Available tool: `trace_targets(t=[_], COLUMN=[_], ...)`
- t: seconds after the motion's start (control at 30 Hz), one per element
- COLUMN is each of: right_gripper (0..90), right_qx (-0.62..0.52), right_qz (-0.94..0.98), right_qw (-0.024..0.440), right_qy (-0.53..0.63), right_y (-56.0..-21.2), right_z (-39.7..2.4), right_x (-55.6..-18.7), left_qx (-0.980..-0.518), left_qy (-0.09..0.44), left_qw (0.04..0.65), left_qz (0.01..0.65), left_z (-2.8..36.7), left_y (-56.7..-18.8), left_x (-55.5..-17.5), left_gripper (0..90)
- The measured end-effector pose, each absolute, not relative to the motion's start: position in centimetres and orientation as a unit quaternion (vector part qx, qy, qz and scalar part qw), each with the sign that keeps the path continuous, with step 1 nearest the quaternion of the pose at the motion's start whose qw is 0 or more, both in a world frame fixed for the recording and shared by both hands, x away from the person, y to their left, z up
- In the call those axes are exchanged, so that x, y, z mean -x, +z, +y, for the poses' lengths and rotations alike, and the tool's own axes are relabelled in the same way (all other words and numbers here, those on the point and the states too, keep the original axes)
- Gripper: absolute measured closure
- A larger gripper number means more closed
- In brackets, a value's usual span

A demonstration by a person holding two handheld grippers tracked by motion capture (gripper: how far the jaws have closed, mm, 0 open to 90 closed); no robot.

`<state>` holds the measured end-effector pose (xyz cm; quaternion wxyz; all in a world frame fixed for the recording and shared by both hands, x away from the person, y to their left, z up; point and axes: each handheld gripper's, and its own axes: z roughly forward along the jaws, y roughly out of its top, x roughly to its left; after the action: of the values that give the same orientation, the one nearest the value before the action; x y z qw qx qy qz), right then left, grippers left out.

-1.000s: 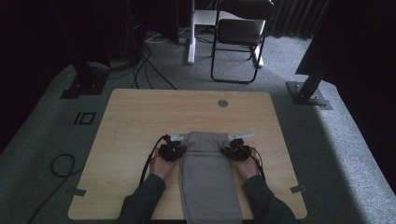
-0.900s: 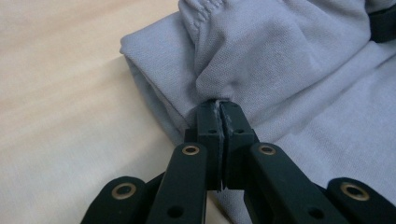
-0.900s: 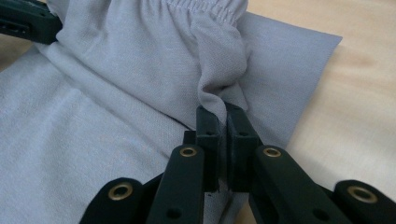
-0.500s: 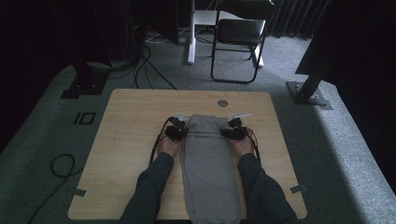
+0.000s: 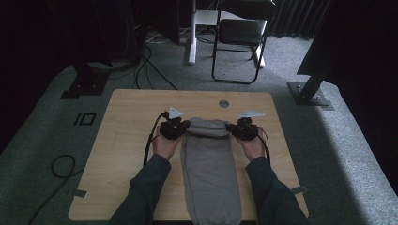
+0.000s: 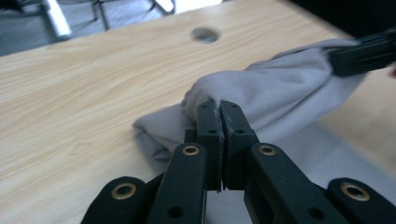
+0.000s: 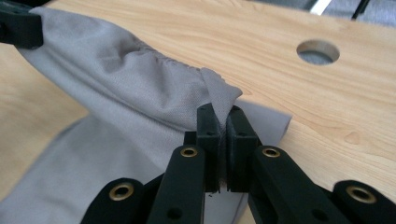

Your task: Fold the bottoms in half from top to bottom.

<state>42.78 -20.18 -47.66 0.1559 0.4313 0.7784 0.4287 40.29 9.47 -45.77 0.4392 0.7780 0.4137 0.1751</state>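
While your left gripper [image 5: 180, 127] and right gripper [image 5: 233, 128] each pinch far-end corner of long grey folded cloth [image 5: 209, 173], jaws clamped on fabric, cloth long axis runs from you toward far edge, mid light wooden table [image 5: 126, 140]. Far end lifted, bunched. Round cable hole [image 5: 224, 103] beyond. Black folding chair [image 5: 240, 33] behind table.

The cloth [image 5: 210, 168] lies on the table [image 5: 126, 136], between the left tool [image 5: 184, 128] and the right tool [image 5: 231, 128].

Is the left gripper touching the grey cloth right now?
Touching. The left gripper view shows the left gripper with jaws shut on a fold of the grey cloth.
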Motion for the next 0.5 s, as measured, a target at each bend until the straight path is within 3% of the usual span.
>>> trace_targets(t=[0.17,0.5], right_gripper=[86.2,85.9], right_qx=[-0.419,-0.424], right_qz=[0.788,0.812], right_qw=[0.155,0.093], right_qy=[0.424,0.389], right_y=[-47.4,-52.5], right_z=[-20.6,-21.7], right_x=[-40.3,-33.8], left_qx=[-0.79,-0.822], left_qy=[0.142,0.096], left_qw=[0.435,0.388], left_qz=[0.407,0.406], left_z=[9.4,8.4], left_y=[-47.0,-52.4], left_x=[-37.7,-32.4], left_gripper=[88.8,88.7])
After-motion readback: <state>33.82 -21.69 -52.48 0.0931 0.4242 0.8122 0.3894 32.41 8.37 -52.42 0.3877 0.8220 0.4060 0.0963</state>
